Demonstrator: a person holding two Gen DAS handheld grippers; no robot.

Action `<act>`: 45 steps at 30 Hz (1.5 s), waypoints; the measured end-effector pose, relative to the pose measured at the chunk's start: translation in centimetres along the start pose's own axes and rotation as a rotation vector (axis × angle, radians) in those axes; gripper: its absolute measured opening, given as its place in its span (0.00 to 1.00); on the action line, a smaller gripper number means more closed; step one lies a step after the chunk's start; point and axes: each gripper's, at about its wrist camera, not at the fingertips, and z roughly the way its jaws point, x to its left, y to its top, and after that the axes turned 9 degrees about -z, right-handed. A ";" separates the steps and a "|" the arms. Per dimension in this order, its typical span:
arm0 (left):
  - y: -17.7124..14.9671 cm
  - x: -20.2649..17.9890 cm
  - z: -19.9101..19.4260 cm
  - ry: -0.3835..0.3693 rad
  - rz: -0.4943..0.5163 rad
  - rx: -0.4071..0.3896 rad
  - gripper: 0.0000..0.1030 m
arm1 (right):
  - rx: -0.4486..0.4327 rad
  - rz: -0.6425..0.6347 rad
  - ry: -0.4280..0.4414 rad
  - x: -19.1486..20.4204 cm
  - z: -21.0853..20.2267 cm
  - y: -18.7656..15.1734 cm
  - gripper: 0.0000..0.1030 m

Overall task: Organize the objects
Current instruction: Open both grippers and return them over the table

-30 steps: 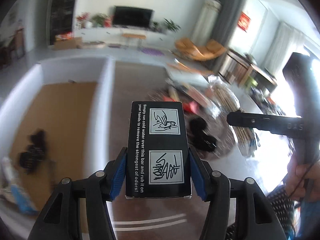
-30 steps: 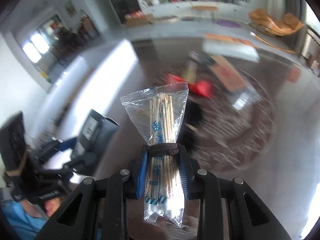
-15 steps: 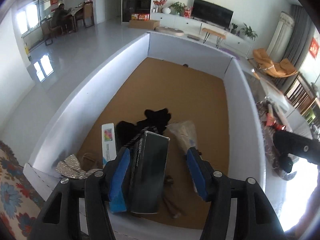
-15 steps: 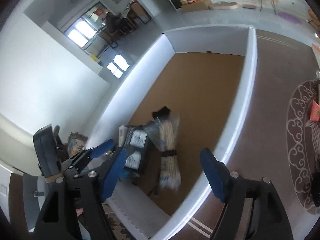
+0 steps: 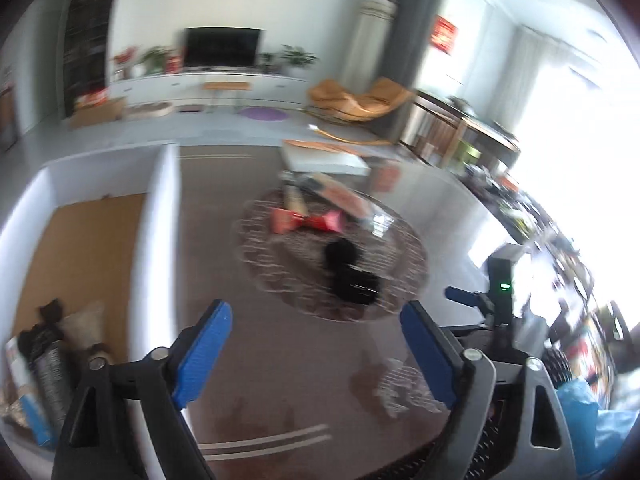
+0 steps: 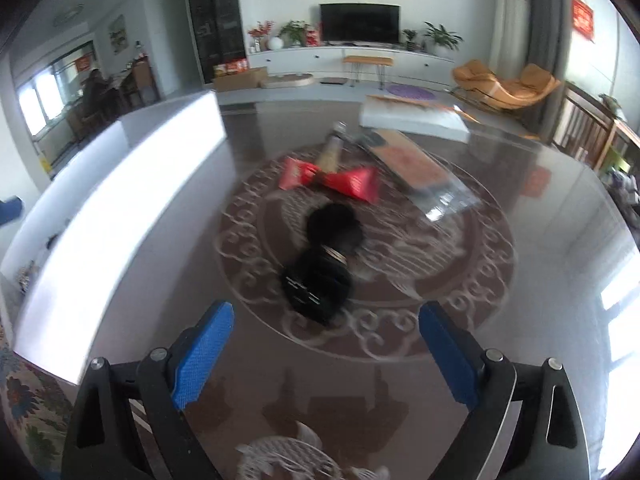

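Both claws, left point(image 5: 316, 354) and right point(image 6: 326, 356), are opening and empty; no writing is readable.

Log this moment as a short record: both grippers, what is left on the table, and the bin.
left gripper: empty, fingers opening
right gripper: empty, fingers opening
dark glossy table: two black fuzzy bundles, two red foil packets, long clear-wrapped orange pack
white-walled cardboard bin: left of the table, already holds several items

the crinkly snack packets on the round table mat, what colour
Red; the two crinkly snack packets show best in the right wrist view.
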 end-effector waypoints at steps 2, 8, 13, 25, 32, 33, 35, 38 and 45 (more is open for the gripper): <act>-1.1 -2.2 2.2 -0.018 0.037 0.066 0.86 | 0.032 0.028 -0.041 -1.9 0.5 -2.2 0.92; -4.9 -4.7 9.3 0.003 0.044 0.198 0.86 | 0.058 0.139 -0.111 -4.9 0.5 -6.8 0.92; -6.7 -2.3 13.6 0.098 -0.039 0.230 0.86 | 0.044 0.187 -0.101 -6.0 -0.4 -7.6 0.92; -6.9 0.1 15.0 0.210 -0.073 0.203 0.86 | 0.058 0.260 -0.075 -6.9 -0.4 -8.5 1.00; -7.0 -0.4 15.9 0.261 -0.015 0.200 0.86 | 0.049 0.272 -0.079 -6.9 -0.4 -8.7 1.00; -7.1 -0.6 16.0 0.269 0.000 0.201 0.87 | 0.045 0.277 -0.076 -6.9 -0.4 -8.7 1.00; -7.2 -0.8 16.2 0.282 0.026 0.204 0.88 | 0.037 0.281 -0.074 -6.9 -0.5 -8.8 1.00; -7.2 -0.9 16.4 0.287 0.037 0.207 0.90 | 0.032 0.275 -0.078 -6.8 -0.5 -8.9 1.00; -7.2 -1.2 16.8 0.277 0.062 0.224 1.00 | 0.040 0.238 -0.097 -6.4 -0.4 -8.8 1.00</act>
